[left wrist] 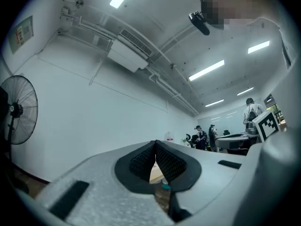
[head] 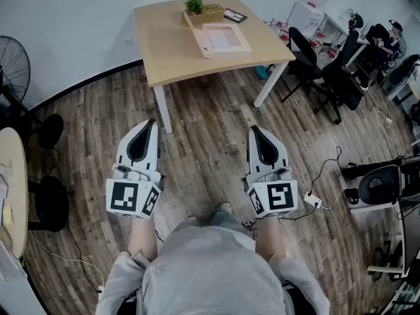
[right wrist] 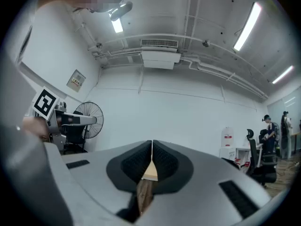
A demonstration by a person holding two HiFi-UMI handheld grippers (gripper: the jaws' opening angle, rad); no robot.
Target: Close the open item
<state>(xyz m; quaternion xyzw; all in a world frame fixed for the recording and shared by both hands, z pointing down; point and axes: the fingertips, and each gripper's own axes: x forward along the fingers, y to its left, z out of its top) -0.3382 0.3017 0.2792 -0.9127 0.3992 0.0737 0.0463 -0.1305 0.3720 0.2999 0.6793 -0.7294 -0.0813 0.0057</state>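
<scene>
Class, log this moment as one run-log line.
stage: not started | left gripper: shut, empty | right gripper: shut, empty | pink box: open, on table, untouched

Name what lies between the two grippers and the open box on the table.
In the head view, only wooden floor, then the table at its near edge, separates the left gripper and right gripper from the open box.

Pale wooden table (head: 169,48) with pink box (head: 225,40), potted plant (head: 195,6), dark flat object (head: 235,16)

Tan table (head: 164,41); pale pink box (head: 245,42); brown plank floor (head: 210,133).
</scene>
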